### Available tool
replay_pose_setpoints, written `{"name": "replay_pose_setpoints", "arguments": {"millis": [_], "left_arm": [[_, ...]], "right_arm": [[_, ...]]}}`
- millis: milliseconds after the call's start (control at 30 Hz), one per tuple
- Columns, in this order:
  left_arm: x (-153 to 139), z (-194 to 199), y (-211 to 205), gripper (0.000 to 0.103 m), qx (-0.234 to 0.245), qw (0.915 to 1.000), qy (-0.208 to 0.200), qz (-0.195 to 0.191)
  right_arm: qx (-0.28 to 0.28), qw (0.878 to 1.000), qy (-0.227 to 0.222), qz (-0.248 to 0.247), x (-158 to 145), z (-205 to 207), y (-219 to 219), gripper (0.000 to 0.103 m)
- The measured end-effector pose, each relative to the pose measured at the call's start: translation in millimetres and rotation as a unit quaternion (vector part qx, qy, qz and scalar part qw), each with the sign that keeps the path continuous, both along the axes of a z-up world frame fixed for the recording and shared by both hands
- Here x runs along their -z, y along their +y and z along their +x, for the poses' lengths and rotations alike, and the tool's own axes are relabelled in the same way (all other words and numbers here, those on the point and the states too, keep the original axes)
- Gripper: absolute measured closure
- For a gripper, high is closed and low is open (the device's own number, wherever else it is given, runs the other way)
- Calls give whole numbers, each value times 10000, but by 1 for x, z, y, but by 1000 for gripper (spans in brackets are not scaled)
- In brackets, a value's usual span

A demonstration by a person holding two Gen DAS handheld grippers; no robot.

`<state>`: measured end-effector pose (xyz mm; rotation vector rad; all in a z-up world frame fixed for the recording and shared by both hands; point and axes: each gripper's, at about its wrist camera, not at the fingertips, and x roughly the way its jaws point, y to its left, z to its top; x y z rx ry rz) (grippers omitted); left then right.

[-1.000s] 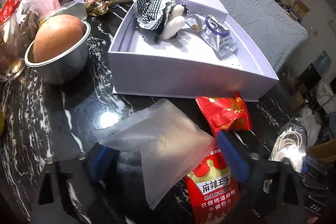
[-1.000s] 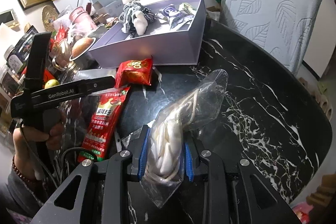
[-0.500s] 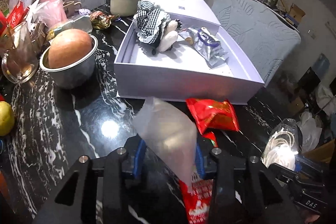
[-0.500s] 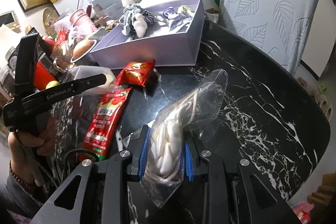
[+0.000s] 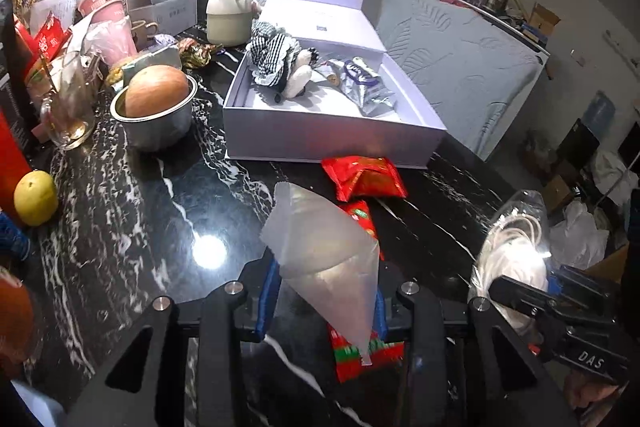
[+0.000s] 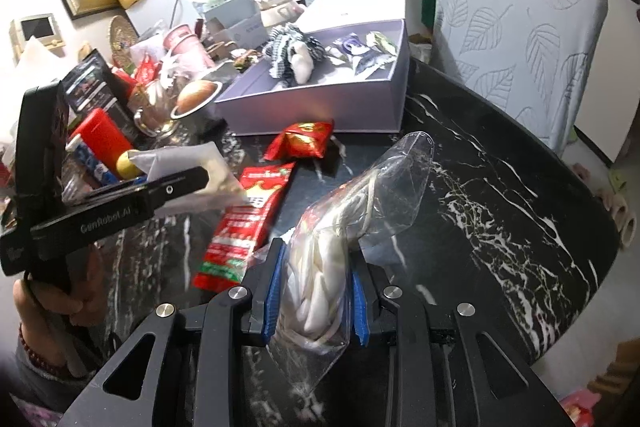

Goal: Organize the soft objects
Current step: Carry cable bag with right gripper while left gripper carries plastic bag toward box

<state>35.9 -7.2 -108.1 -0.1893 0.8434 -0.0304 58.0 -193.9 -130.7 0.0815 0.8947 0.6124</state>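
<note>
Since a second ago we've closed the left gripper [image 5: 322, 301] on the frosted pouch [image 5: 324, 259] and lifted it off the black marble table [image 5: 120, 219]; jaws were wide open around it then. It now grips the pouch between its blue pads, clear of the surface. Our right gripper [image 6: 316, 301] stays clenched on the clear bag of white cord [image 6: 340, 227], also raised. Below left gripper: long red snack packet [image 5: 362, 351]; just beyond, small red packet [image 5: 366, 177], near the lilac box [image 5: 320, 135] holding checkered plush [image 5: 276, 57] and foil packets [image 5: 368, 87].
</note>
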Motion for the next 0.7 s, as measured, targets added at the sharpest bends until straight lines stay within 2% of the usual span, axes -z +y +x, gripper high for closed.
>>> {"name": "replay_pose_setpoints", "arguments": {"millis": [367,700], "left_arm": [[-40,-41,-10,66,201,9987,-462,14],[-80,-51,-11,66,241,9950,-956,149]], "right_arm": [[-133,9992,-355,78,-28,-24,4,74],[-269,9963,-799,155,-65,-26,8,74]]}}
